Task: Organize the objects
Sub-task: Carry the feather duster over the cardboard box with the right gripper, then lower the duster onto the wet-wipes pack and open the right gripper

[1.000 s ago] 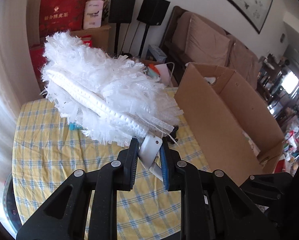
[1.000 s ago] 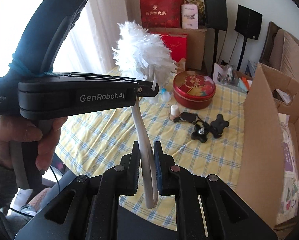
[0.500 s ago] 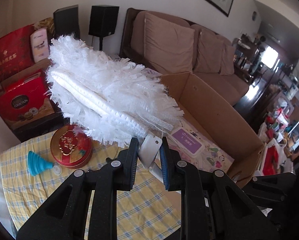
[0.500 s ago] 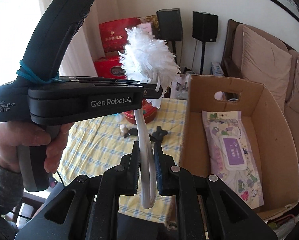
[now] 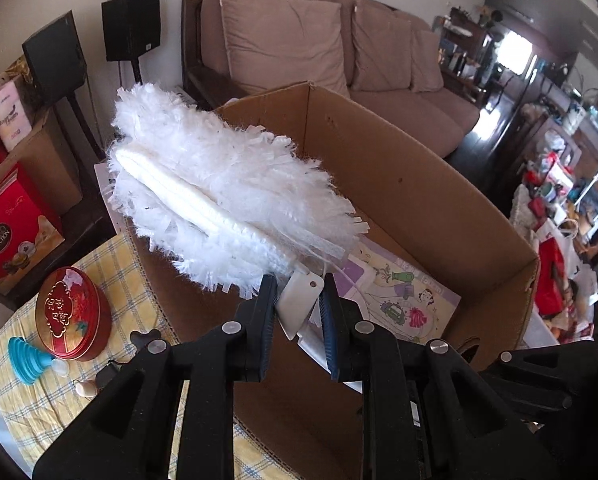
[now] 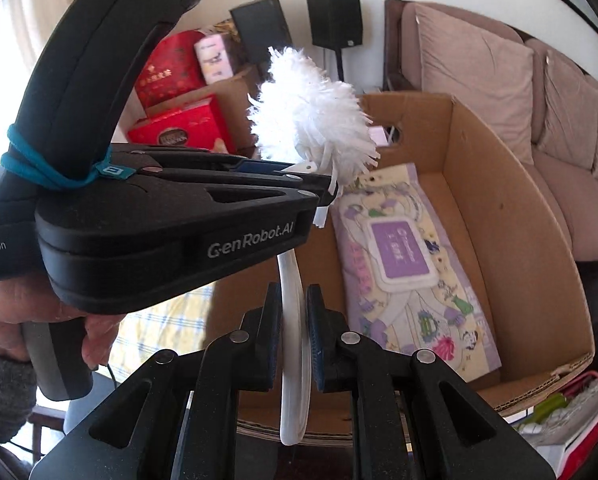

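Duster (image 5: pixel 227 196) held in air over open box (image 5: pixel 439 208), head tilted, not yet inside. Left gripper (image 5: pixel 297 312) pinches white neck below head; right gripper (image 6: pixel 293 320) pinches handle (image 6: pixel 293 360) lower down. Wipes pack (image 6: pixel 403 256) already lies flat in box. Judgement: partway done, duster next to drop in. Left on table (image 5: pixel 27 408): red tin (image 5: pixel 73 316), blue funnel (image 5: pixel 29 360), small black items. Readable: "GenRobot.AI" on left gripper body; "FERRERO COLLECTION" on red carton (image 5: pixel 7 232). Wipes label too blurred.
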A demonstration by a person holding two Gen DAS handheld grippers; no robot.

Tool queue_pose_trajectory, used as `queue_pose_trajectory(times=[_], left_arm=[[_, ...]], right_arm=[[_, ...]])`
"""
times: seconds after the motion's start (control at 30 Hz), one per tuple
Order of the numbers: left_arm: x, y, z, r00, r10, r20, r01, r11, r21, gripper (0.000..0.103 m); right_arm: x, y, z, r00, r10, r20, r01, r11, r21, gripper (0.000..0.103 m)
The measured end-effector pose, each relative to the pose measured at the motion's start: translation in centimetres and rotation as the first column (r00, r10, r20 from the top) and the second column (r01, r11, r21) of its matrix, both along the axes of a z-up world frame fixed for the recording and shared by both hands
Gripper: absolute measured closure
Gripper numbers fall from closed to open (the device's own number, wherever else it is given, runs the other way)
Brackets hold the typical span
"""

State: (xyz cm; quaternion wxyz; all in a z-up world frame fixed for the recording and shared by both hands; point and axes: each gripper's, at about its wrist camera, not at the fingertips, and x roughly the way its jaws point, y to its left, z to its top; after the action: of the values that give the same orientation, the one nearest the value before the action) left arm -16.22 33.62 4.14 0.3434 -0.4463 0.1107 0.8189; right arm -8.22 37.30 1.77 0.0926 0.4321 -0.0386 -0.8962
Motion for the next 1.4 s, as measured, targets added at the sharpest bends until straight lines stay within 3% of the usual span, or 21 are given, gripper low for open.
queue_pose_trajectory(times=[0.3,0.73,1.07,1.17,1.27,1.4], left_arm=[[-0.3,2.9,-0.5,0.999,-0.025,0.025,0.025,1.0,-0.019,0.083],[-2.5,9.5,-0.2,0.995,-0.076,0.059,0.078,0.996,-0.045,0.083],[-2.5,14.7,-2.9,0.992,-0.107,0.069,0.113,0.989,-0.094,0.083],[-2.6,15.4,-4.0,0.986,-0.121,0.11,0.131,0.987,-0.089,0.083],[-2.9,15.7,-4.9,0.981,-0.109,0.159,0.125,0.988,-0.093,0.075],[-3.8,14.4,-4.7,0.977,-0.09,0.194,0.102,0.993,-0.052,0.047]], right_arm=[[0.1,1.0,-0.3,1.0,-0.025,0.0,0.025,1.0,0.008,0.091],[-1.3,6.6,-0.5,0.989,-0.141,0.04,0.139,0.99,0.038,0.092],[0.0,10.3,-0.5,0.972,-0.235,0.032,0.233,0.971,0.053,0.089],[0.4,10.8,-0.5,0.968,-0.251,0.025,0.249,0.966,0.074,0.089],[0.7,11.1,-0.3,0.966,-0.256,0.025,0.253,0.964,0.083,0.088],[0.8,11.5,0.0,0.965,-0.262,0.013,0.261,0.962,0.078,0.085]])
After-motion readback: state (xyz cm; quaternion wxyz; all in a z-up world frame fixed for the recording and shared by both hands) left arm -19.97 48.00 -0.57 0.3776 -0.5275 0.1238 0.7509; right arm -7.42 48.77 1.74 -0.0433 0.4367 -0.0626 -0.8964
